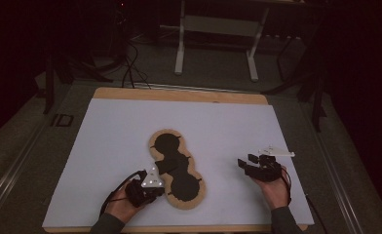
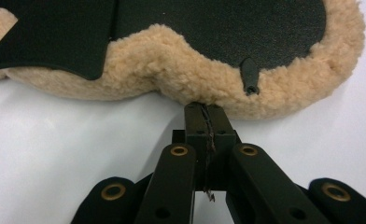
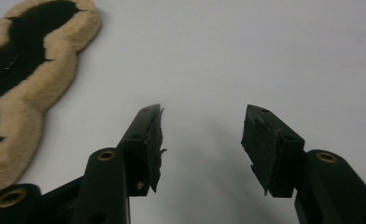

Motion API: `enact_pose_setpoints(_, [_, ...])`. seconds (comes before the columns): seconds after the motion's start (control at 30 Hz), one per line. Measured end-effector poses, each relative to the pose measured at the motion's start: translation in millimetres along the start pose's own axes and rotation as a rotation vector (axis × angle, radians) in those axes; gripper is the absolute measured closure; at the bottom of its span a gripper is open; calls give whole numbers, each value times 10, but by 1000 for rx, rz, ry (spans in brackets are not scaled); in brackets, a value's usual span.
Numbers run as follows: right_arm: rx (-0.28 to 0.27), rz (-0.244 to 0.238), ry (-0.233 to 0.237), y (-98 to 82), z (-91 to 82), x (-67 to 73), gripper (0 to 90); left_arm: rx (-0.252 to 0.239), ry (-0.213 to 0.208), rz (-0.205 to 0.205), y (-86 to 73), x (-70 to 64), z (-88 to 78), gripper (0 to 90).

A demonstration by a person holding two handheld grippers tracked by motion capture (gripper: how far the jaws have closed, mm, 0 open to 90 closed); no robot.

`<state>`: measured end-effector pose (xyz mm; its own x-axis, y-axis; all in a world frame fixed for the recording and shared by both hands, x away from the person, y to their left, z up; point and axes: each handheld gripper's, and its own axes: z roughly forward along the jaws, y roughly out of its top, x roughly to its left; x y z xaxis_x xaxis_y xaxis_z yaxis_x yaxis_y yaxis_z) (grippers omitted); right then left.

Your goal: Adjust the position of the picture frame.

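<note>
Left gripper jaws pressed together, empty, tips at fleece pad edge; right gripper spread over white table.

High view is pretty dim overall. The room past the white table cover sinks into near black, with a reddish-purple vignette creeping in at the corners. The cover is the brightest thing there, a flat grey-blue with no hard shadows on it, and the whole picture is soft and a bit grainy.

The two gripper views are way brighter. The cover blows out almost white beside the fleece pad, and the pad casts a soft shadow on it along its near edge. The fleece texture is crisp; the black jaw arms at the bottom of both views go soft. Between the right gripper tips there's a faint blurry shadow.
</note>
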<state>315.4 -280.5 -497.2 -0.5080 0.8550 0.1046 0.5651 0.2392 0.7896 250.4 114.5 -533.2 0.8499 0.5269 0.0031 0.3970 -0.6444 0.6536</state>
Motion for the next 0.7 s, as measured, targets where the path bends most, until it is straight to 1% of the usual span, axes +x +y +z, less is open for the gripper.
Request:
enact_pose_setpoints(0.13, [-5, -11, 23, 13, 10, 69, 467, -5, 5, 3, 11, -11, 14, 900])
enact_pose_setpoints(0.33, [-15, -4, 64, 31, 21, 155, 461, -11, 10, 8, 44, -29, 48, 900])
enact_pose_setpoints(0.47, [-12, -15, 84, 37, 42, 233, 462, -12, 13, 36, 98, -65, 92, 900])
enact_pose_setpoints(0.57, [-11, -16, 113, 42, 63, 294, 463, -24, 7, 42, 140, -87, 142, 900])
enact_pose_setpoints(0.63, [-16, -9, 142, 44, 77, 326, 465, -34, 3, 44, 171, -99, 180, 900])
enact_pose_setpoints(0.67, [-16, -9, 142, 44, 77, 326, 465, -34, 3, 44, 171, -99, 180, 900])
enact_pose_setpoints(0.7, [-17, -8, 152, 44, 81, 343, 466, -39, 4, 45, 193, -109, 204, 900])
